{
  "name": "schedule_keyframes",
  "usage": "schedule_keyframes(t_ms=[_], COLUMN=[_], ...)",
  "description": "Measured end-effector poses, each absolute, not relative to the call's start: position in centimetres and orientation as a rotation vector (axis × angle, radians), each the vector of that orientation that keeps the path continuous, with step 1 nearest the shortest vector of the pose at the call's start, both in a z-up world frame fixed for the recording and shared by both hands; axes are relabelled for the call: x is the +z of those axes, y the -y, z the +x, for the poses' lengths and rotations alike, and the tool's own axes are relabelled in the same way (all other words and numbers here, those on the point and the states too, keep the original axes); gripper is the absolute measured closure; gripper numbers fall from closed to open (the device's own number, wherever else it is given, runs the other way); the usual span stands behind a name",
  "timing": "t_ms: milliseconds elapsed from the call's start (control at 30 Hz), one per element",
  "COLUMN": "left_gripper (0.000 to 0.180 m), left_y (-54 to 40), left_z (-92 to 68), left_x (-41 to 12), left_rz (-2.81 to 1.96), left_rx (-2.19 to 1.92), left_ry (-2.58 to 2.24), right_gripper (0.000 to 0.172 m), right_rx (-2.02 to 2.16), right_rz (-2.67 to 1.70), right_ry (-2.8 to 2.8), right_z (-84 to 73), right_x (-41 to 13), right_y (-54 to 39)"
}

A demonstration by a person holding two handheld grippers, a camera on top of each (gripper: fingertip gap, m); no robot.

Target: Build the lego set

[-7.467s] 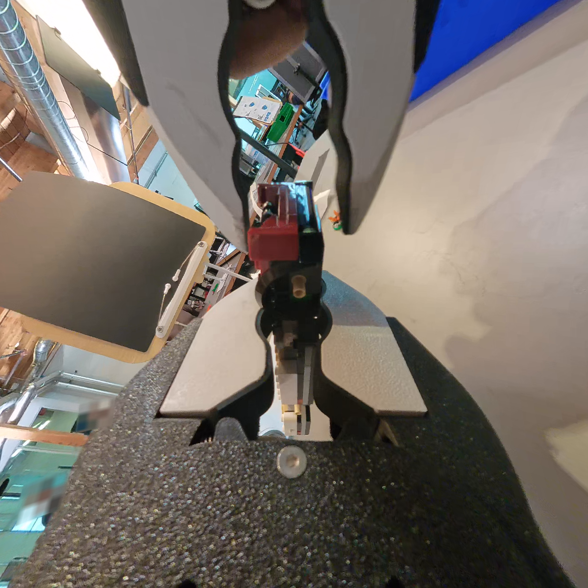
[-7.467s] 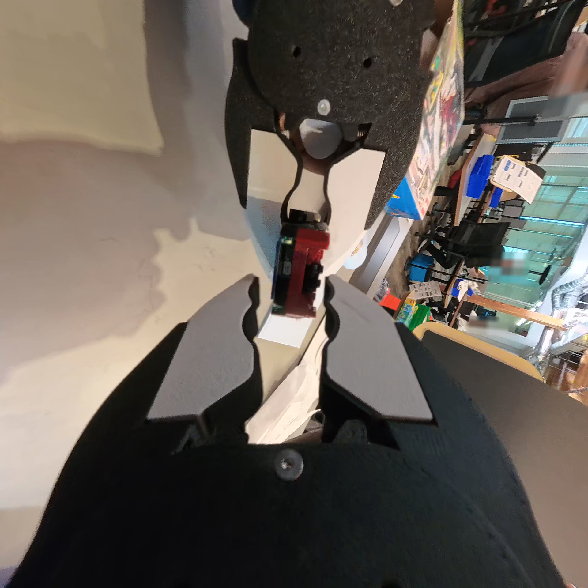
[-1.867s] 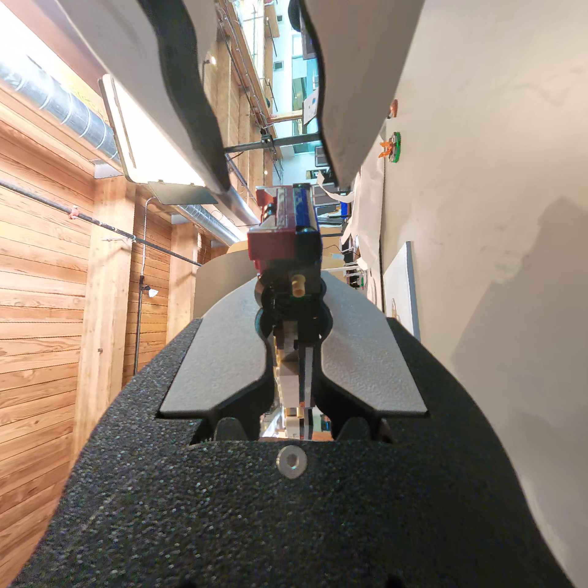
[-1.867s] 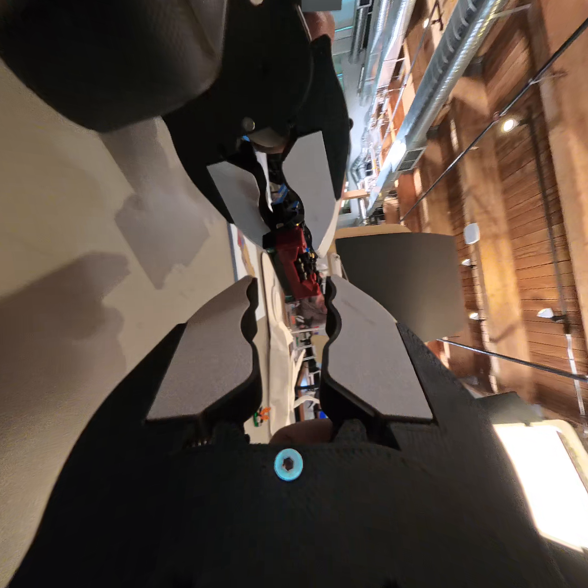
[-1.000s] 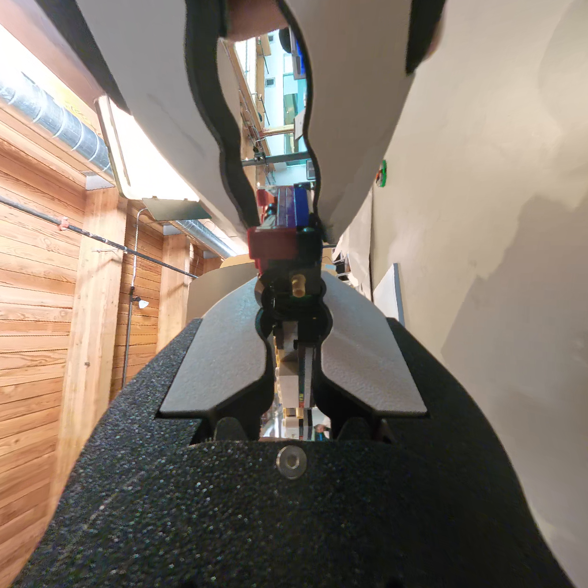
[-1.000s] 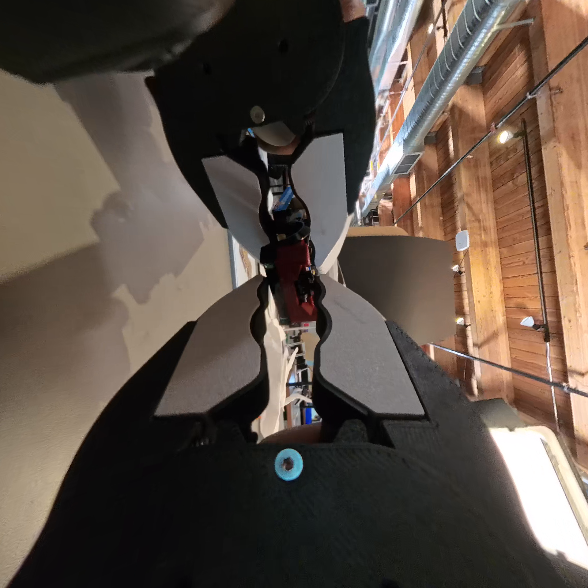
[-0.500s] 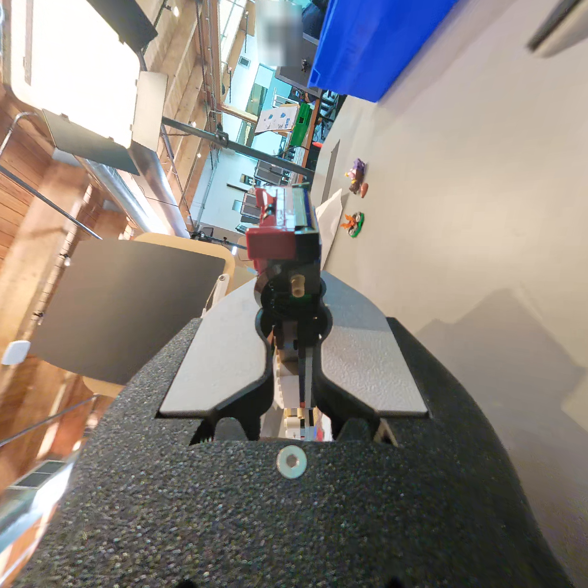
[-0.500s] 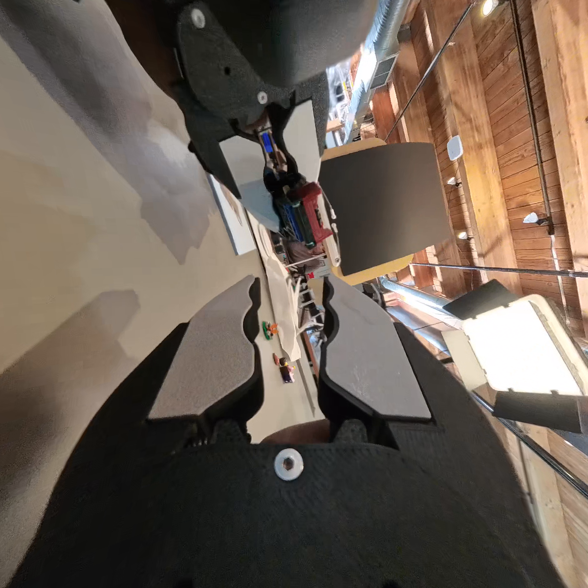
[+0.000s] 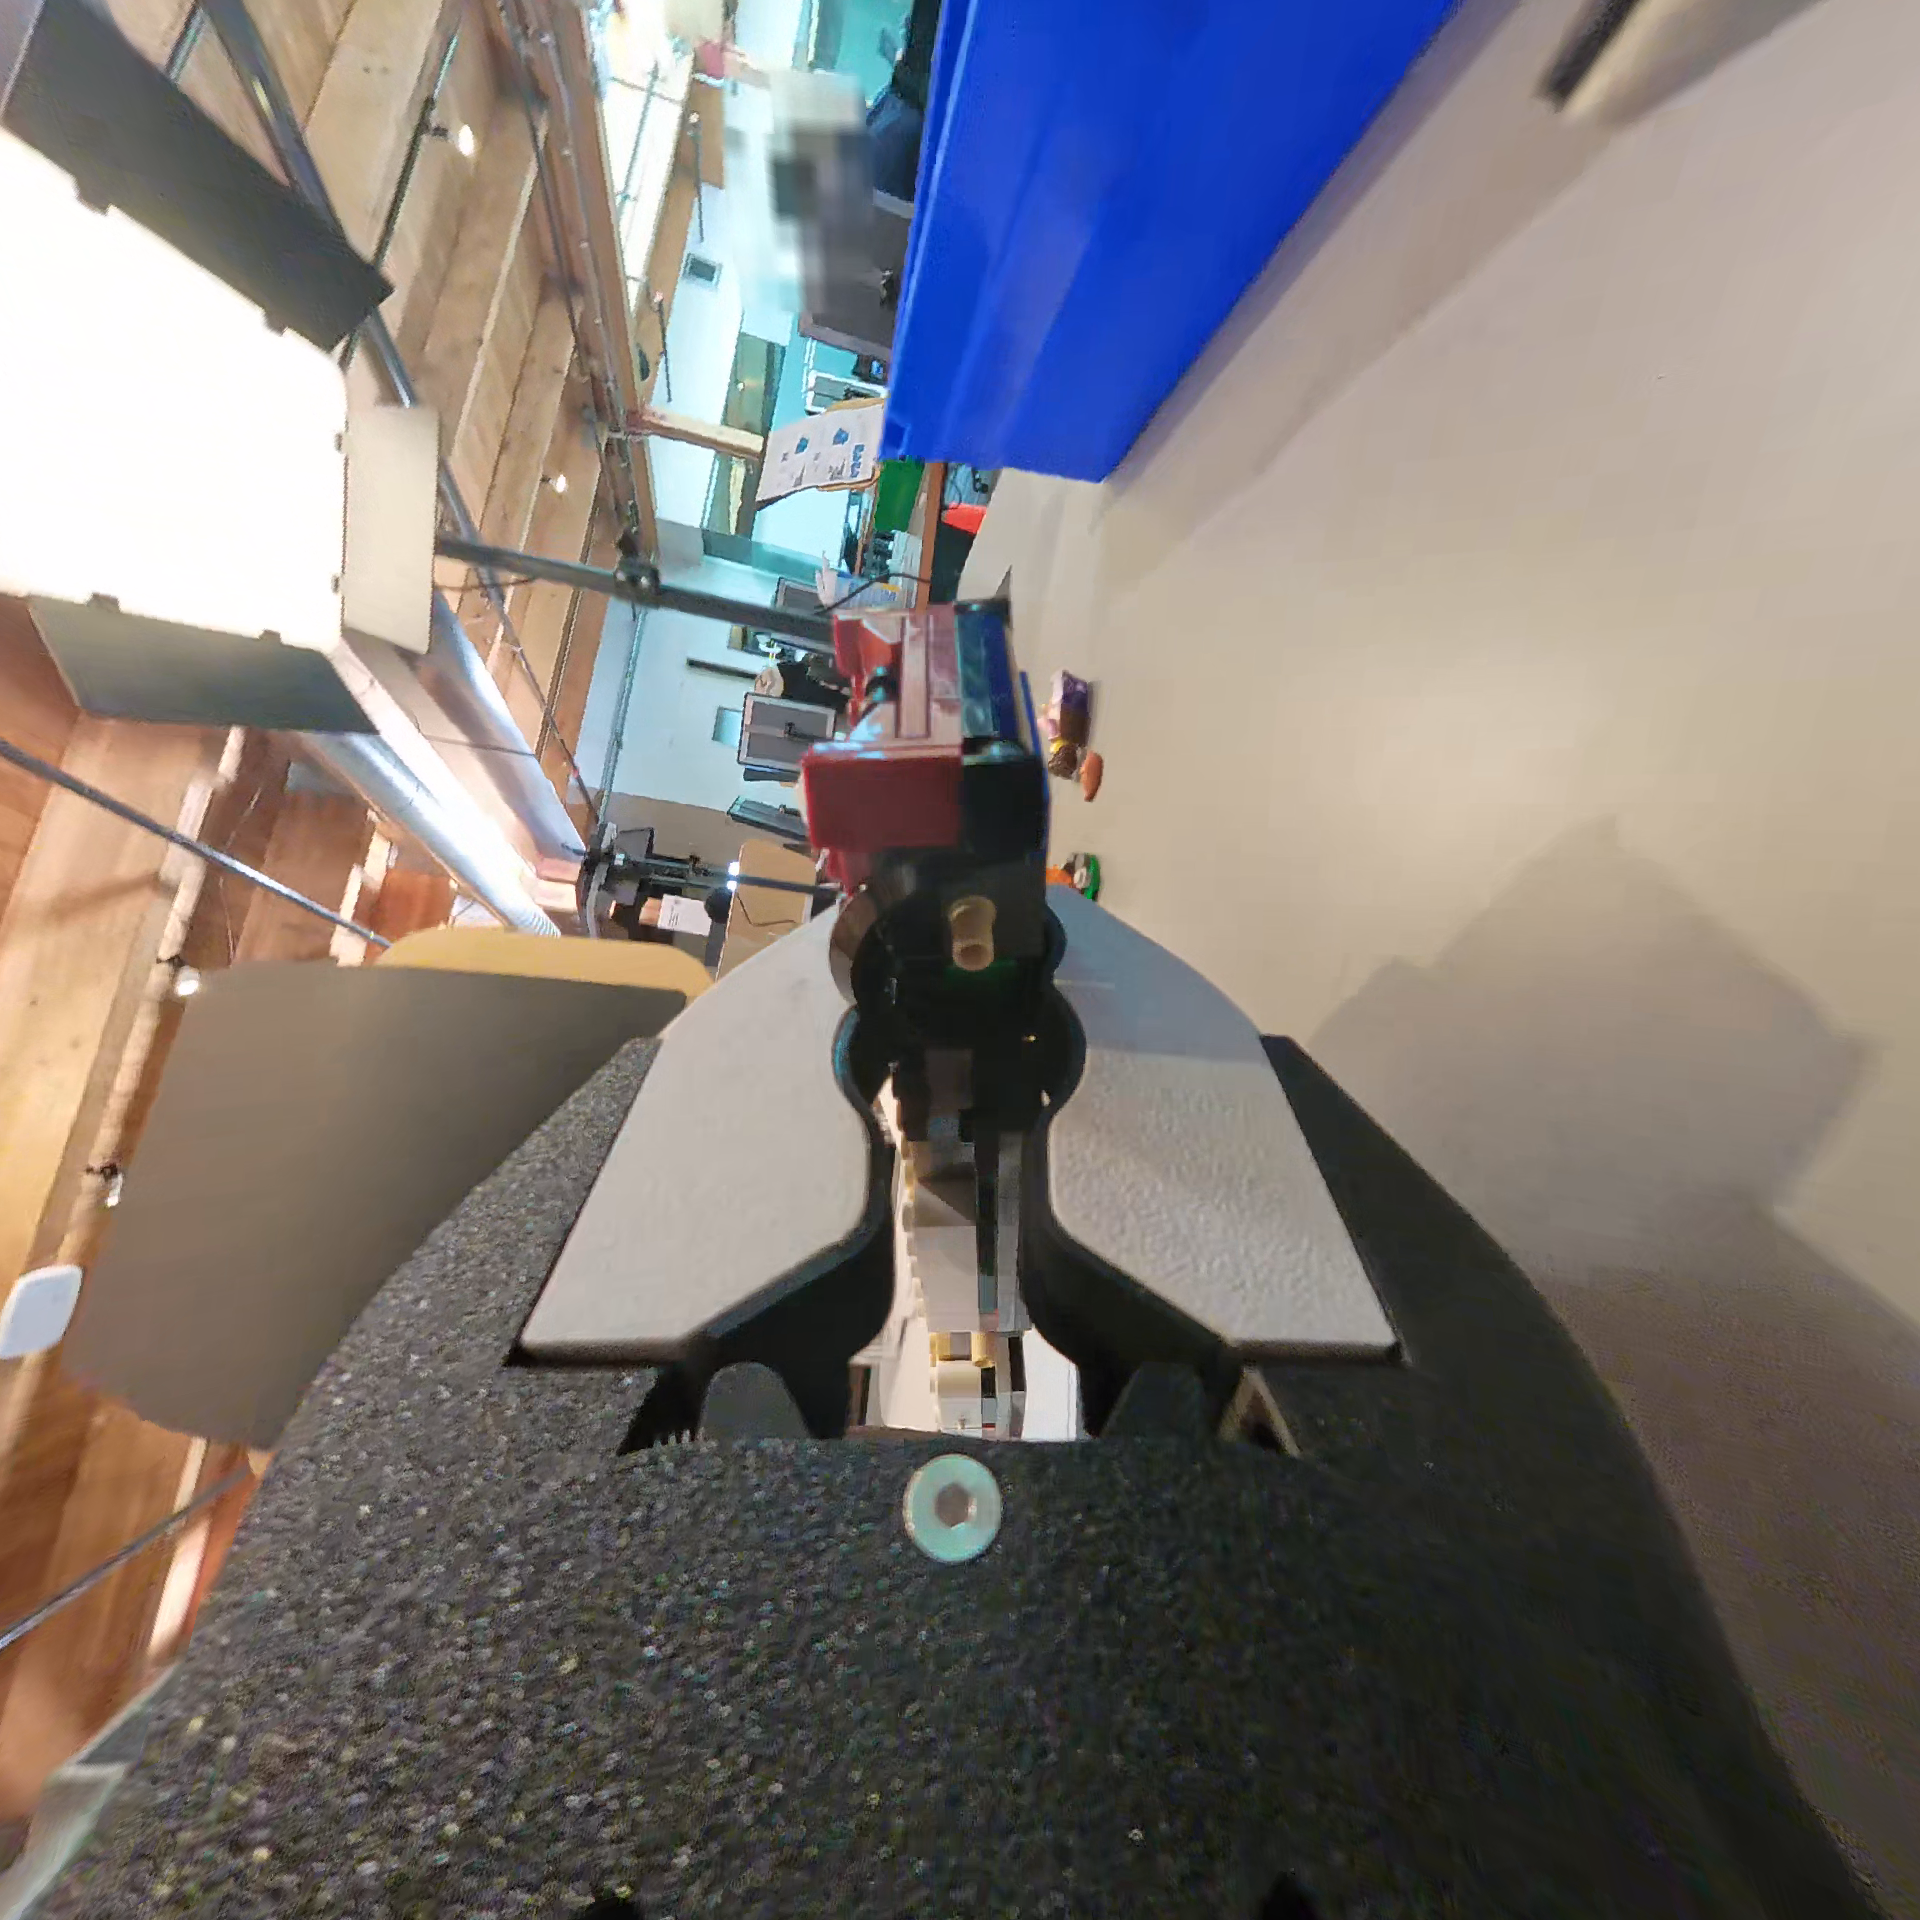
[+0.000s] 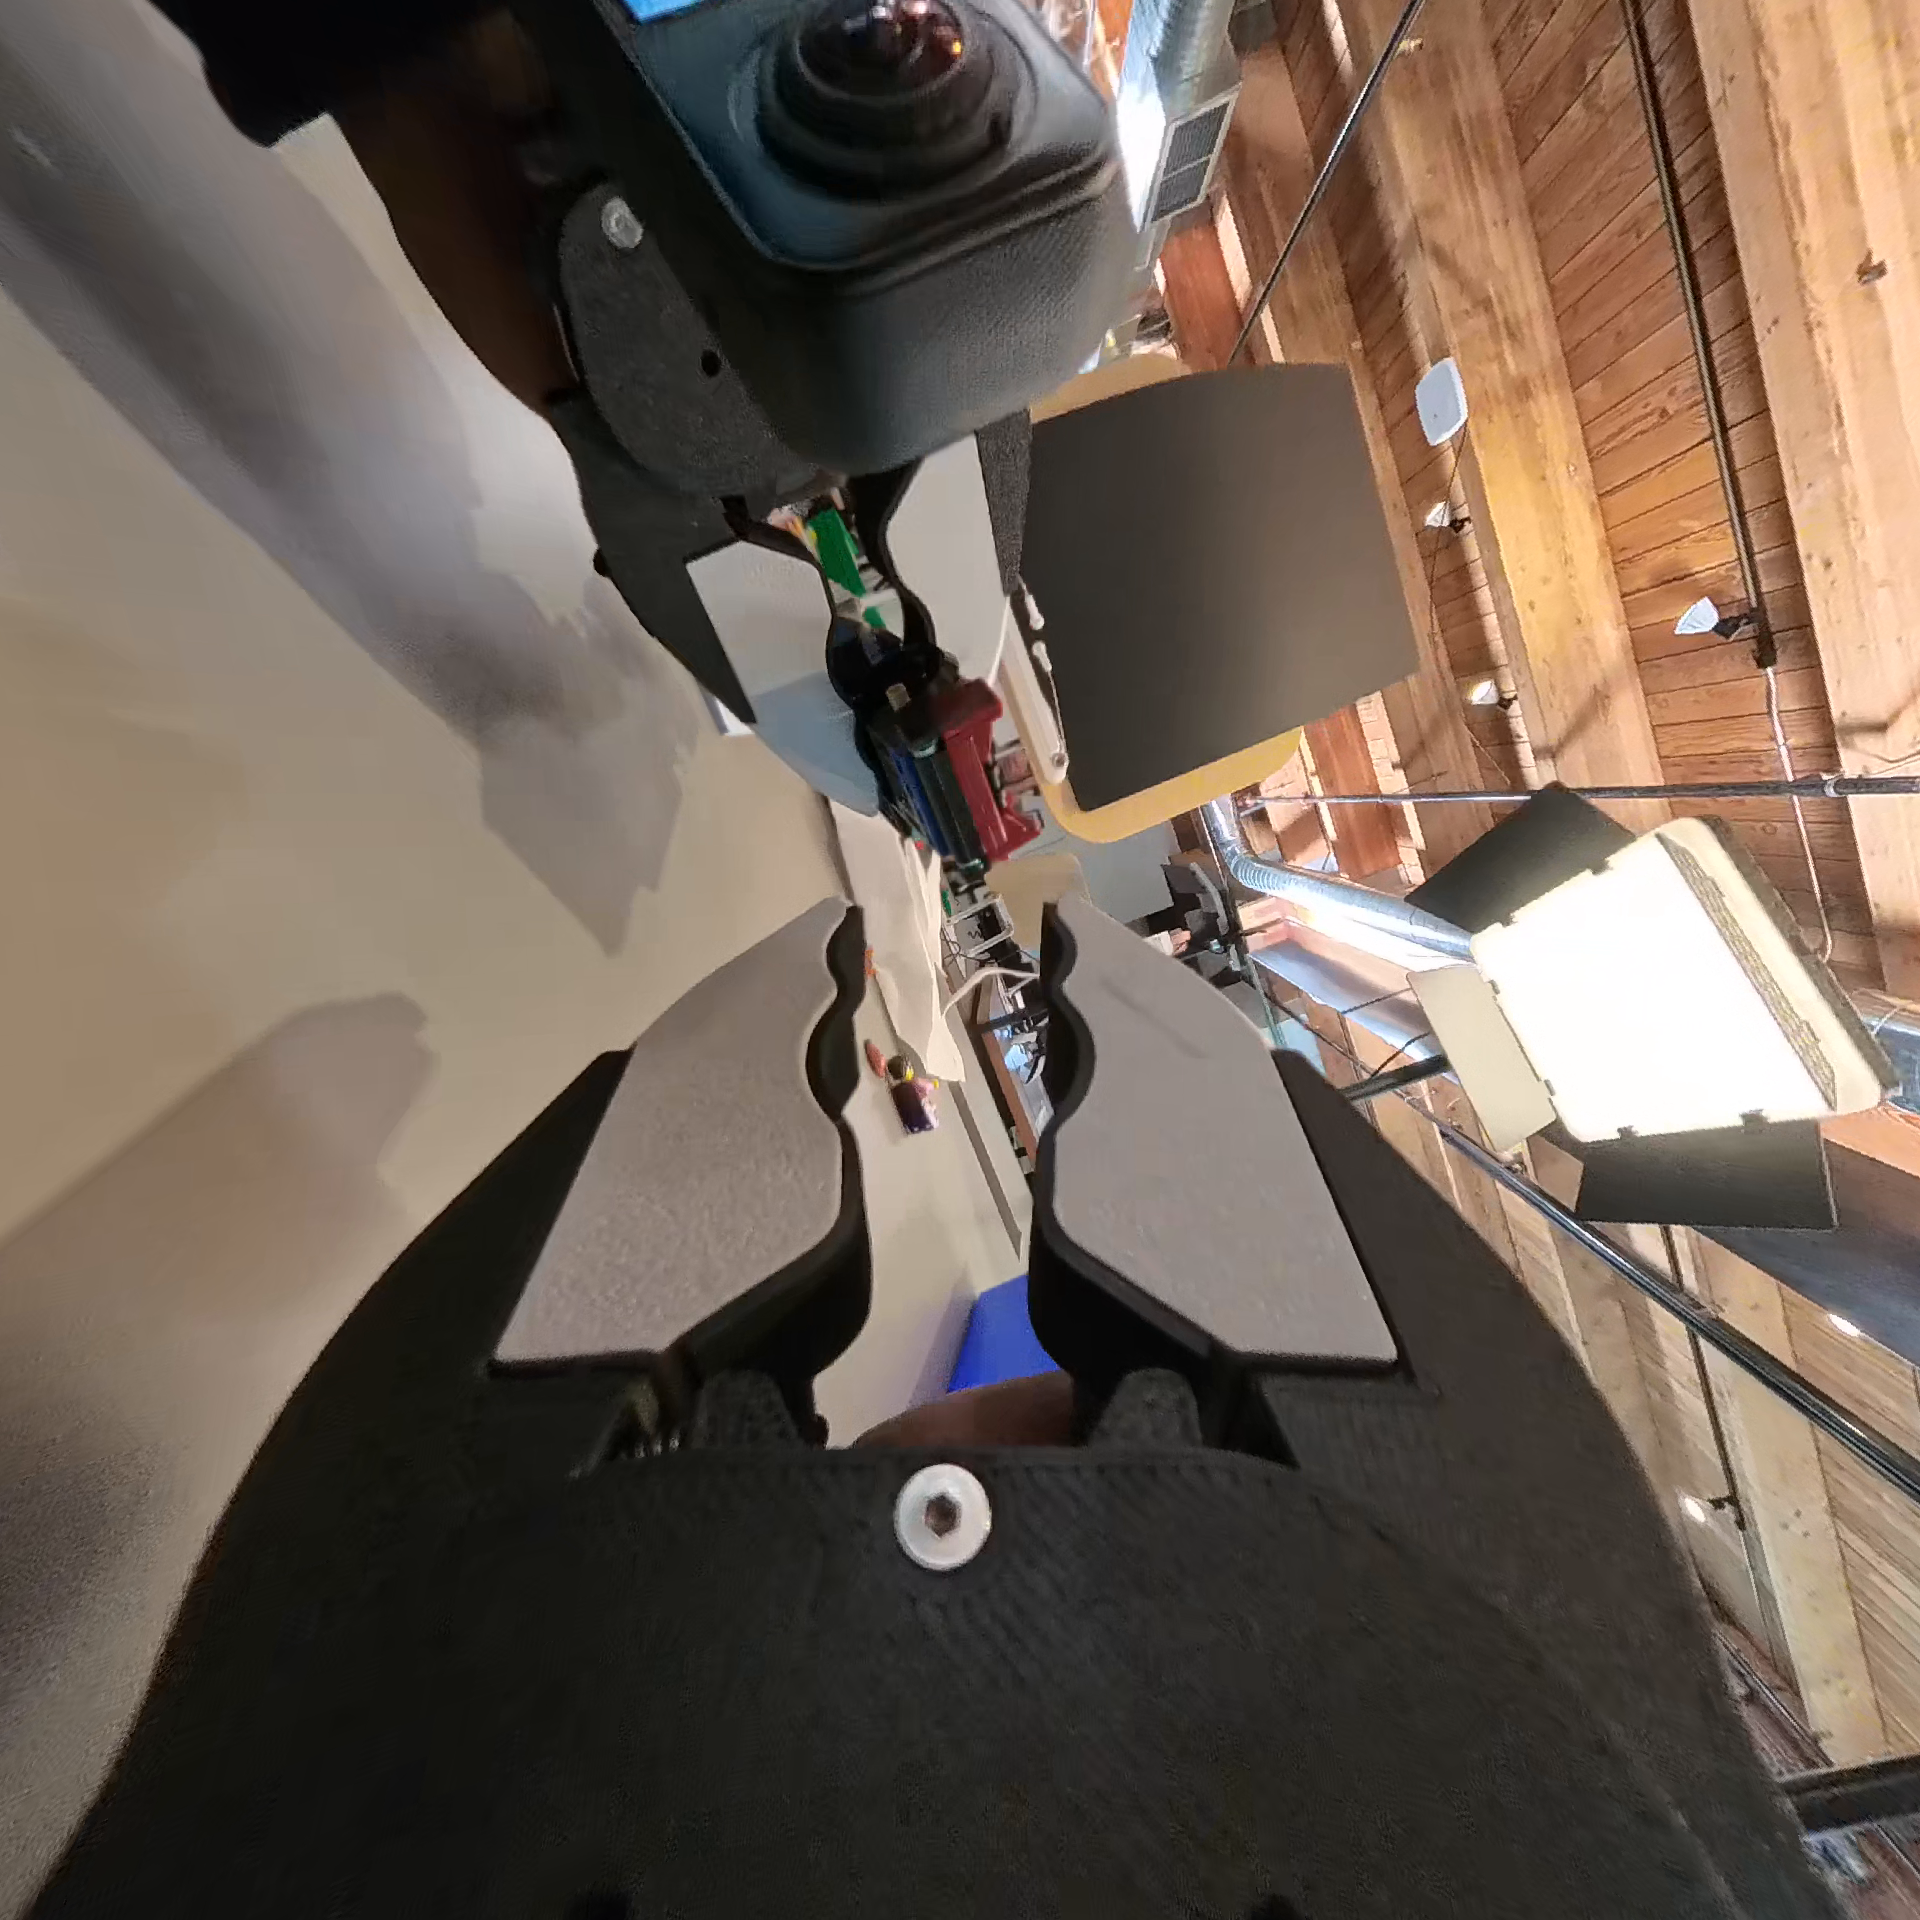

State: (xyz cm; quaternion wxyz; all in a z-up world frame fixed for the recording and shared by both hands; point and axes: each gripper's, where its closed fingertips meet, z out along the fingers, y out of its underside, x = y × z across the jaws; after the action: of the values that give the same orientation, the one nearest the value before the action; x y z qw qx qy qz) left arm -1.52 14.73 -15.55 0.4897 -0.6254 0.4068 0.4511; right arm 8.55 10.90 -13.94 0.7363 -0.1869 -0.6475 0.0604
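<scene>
Bricks in dark red, black and blue made up the small toy model (image 9: 940, 790) that the left gripper (image 9: 951, 1023) held clamped between its two grey fingers (image 9: 748, 1122), the pads pressed against the model's black lower part. A tan peg (image 9: 971, 925) stuck out of that black part toward the camera, and pale bricks ran back along the slot between the fingers. The model's red block jutted out past the fingertips, with the blue strip behind it. Off to its right, on the pale tabletop (image 9: 1455, 623), lay a few small toy pieces (image 9: 1070, 727) (one purplish, one orange-brown) and a green and orange piece (image 9: 1081, 871), all well apart from the gripper. A blue bin (image 9: 1091, 229) stood farther along the table.

The right gripper (image 10: 945, 925) had its jaws parted with nothing between them; only the table and distant clutter showed through the gap. Ahead of it, apart from its fingertips, hung the left gripper (image 10: 883, 665) with the same red, black and blue model (image 10: 951, 769) in its grasp and its camera (image 10: 894, 135) looming above. A small figure (image 10: 914, 1086) lay on the table beyond the right gripper's left finger. A black panel with a yellow rim (image 10: 1195, 582) and a bright lamp (image 10: 1642, 997) stood off to the right against the wooden wall (image 10: 1662, 312).
</scene>
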Motion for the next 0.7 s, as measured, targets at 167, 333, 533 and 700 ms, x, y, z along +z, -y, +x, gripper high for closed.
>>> schedule_keyframes(t_ms=[167, 333, 533, 700], left_gripper=[0.156, 0.156, 0.156, 0.156], left_y=[-15.3, -15.2, -15.1, -15.4], left_z=[0.5, 1.1, 0.7, 0.5], left_x=[-16.0, -15.9, -17.1, -17.7], left_rz=[-1.503, -1.522, -1.516, -1.501], left_rx=[1.058, 0.992, 1.043, 1.053], left_ry=[-1.06, -1.059, -1.159, -1.189], right_gripper=[0.14, 0.14, 0.138, 0.135], right_rx=[0.109, 0.106, 0.122, 0.071], right_rz=[-0.422, -0.428, -0.451, -0.405], right_ry=[1.421, 1.435, 1.496, 1.552], right_z=[8.7, 8.5, 7.7, 6.6], right_x=[-14.0, -14.3, -15.0, -15.4], right_y=[-11.7, -11.7, -12.0, -13.0])
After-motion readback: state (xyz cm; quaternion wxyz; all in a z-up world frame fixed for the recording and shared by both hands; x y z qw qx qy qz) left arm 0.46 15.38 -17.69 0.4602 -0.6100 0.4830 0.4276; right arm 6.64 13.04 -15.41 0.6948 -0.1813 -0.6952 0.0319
